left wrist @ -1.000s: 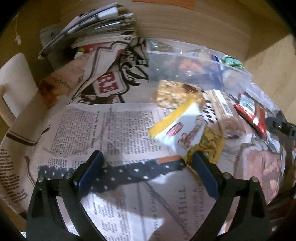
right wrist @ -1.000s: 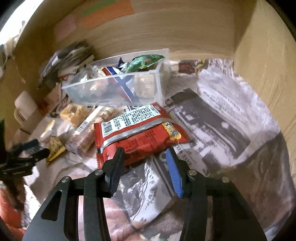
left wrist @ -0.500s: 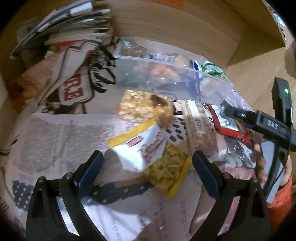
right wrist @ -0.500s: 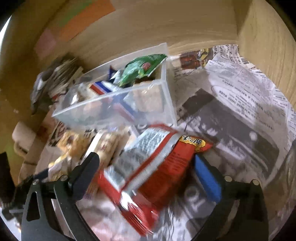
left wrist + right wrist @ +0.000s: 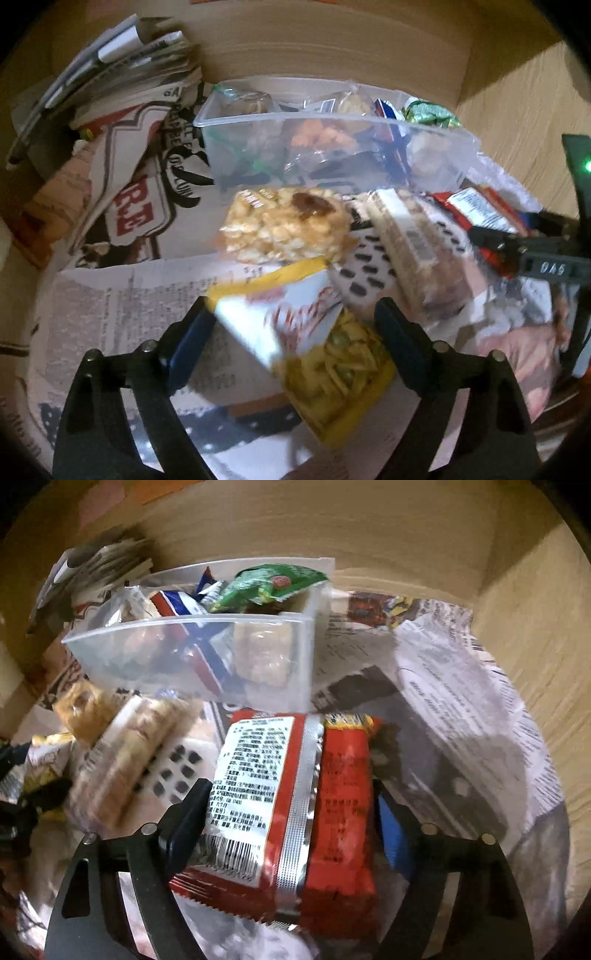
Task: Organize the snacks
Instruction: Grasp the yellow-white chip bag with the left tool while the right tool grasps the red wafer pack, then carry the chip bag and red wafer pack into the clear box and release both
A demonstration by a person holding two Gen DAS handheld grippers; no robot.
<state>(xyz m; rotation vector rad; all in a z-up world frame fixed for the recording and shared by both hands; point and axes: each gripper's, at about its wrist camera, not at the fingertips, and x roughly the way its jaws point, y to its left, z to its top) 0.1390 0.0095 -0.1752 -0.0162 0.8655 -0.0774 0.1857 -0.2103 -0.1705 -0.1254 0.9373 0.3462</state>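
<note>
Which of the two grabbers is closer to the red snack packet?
The right gripper: the red packet sits between its closing jaws. The left gripper is off to the side, around a yellow and white packet.

a wooden tabletop [image 5: 535, 635] carries spread newspaper [image 5: 461, 701]. on the paper stand a clear plastic bin [image 5: 332, 147] and loose snack packets [image 5: 288, 229]; a paper stack [image 5: 122, 66] lies behind.

Red snack packet [image 5: 295, 812] label-up, clear bin [image 5: 207, 653] of snacks behind

Newspaper sheets [image 5: 461, 686] line a wooden cupboard [image 5: 369, 528] in dim, warm light.
</note>
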